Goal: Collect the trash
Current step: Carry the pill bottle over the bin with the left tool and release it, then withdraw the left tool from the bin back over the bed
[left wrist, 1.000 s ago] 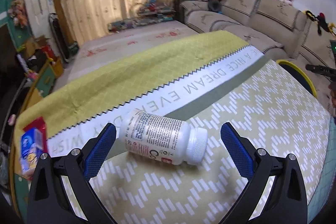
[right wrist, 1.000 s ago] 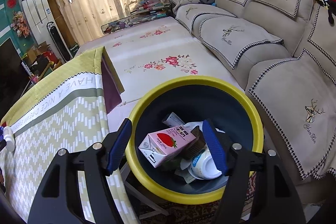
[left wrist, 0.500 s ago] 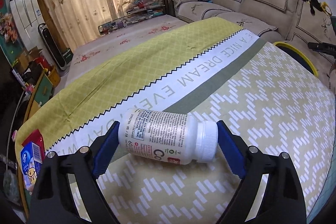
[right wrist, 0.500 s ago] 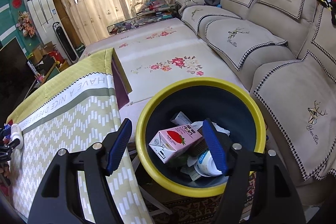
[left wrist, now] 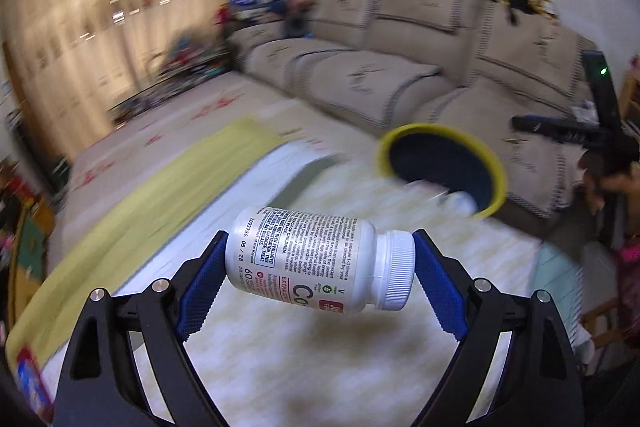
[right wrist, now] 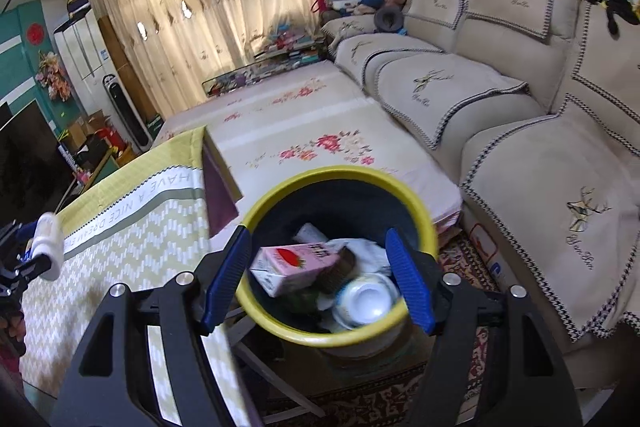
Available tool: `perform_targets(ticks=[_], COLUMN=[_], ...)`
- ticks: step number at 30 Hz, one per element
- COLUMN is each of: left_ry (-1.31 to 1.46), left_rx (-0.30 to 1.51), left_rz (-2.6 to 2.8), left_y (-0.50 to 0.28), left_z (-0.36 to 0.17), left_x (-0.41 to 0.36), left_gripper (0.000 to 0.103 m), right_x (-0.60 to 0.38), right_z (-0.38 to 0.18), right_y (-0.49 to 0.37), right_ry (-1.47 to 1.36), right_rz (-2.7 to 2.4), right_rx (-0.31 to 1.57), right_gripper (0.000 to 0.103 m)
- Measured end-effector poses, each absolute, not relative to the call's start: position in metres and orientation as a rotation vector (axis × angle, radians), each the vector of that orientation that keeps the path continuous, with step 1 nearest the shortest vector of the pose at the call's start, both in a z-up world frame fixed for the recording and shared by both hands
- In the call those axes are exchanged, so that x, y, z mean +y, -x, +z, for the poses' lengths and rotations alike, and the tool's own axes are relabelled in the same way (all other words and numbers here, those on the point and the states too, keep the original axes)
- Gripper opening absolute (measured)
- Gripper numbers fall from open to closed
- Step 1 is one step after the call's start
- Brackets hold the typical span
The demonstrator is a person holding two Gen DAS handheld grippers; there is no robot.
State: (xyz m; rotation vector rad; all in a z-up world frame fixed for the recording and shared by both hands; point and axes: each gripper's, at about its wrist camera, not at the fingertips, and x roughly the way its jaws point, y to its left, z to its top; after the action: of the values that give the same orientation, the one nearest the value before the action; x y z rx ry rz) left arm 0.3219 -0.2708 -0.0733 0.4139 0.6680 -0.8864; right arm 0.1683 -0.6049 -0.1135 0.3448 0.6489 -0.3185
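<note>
Change first: a second ago your left gripper (left wrist: 320, 277) stood wide around the white plastic pill bottle with a ribbed screw cap (left wrist: 316, 261) as it lay on the patterned yellow-green tablecloth (left wrist: 320, 367); now the blue pads clamp it end to end and it hangs clear above the cloth, with the room behind blurred. The round bin with a yellow rim and dark inside (left wrist: 440, 163), then only an edge at the right, now shows ahead and to the right of the bottle.

The bottle lies crosswise between your left fingers, base against the left pad, cap against the right pad.

Your right gripper (right wrist: 320, 279) is spread with nothing between the pads, and it hovers over the same bin (right wrist: 340, 337), much as before. Seen past its fingers, the bin holds a pink carton with a strawberry picture (right wrist: 294, 267) and a white cup (right wrist: 366, 301). Far left of that gripper you can see the bottle (right wrist: 48, 245) in your other one.

Readable writing: on the bottle "2093786 05 / 28", "EXTRA ST…", a large "Co…"; the small print is too fine. On the cloth's white band, "HAVE A NICE DREAM" (right wrist: 132, 201).
</note>
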Motion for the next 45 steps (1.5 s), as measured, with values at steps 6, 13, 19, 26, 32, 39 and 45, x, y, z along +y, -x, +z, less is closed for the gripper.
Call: perform_targets(ticks=[6,13,19,26,32,39,45], left_ry=[-0.509,-0.608,-0.638,-0.493,-0.341,-0.144,-0.078], left_rx=[0.665,0.735,0.821,0.848,0.688,0.679,0.593], left_rz=[-1.044,-1.097,-1.05,-0.913,-0.733,-0.45,-0.15], left_y=[-0.302,-0.309,-0.332,-0.346,-0.298,-0.226,-0.168], left_z=[-0.08,-0.115,-0.151,-0.138,-0.08,-0.053,-0.038], left_x=[-0.403,-0.529,-0.586,-0.549,-0.423,-0.25,-0.137], left_gripper=[0.088,0.088,0.092,0.095,0.098,0.098,0.098], right_x=[-0.634,-0.666,-0.671,-0.644,-0.591,-0.524,-0.475], right_z=[-0.113,-0.104,-0.092,-0.087,-0.084,-0.073,-0.06], right_y=[-0.129,-0.08,-0.062,-0.074,-0.087,-0.095,-0.085], right_ry=[-0.374,-0.418,-0.413,-0.378,-0.289,-0.213,-0.133], right_rz=[-0.365,-0.431,-0.444,-0.364,-0.247,-0.102,-0.045], right_rx=[0.622,0.563,0.528,0.551,0.564,0.562,0.545], right_gripper=[0.069,0.07,0.078,0.083,0.092,0.096,0.096])
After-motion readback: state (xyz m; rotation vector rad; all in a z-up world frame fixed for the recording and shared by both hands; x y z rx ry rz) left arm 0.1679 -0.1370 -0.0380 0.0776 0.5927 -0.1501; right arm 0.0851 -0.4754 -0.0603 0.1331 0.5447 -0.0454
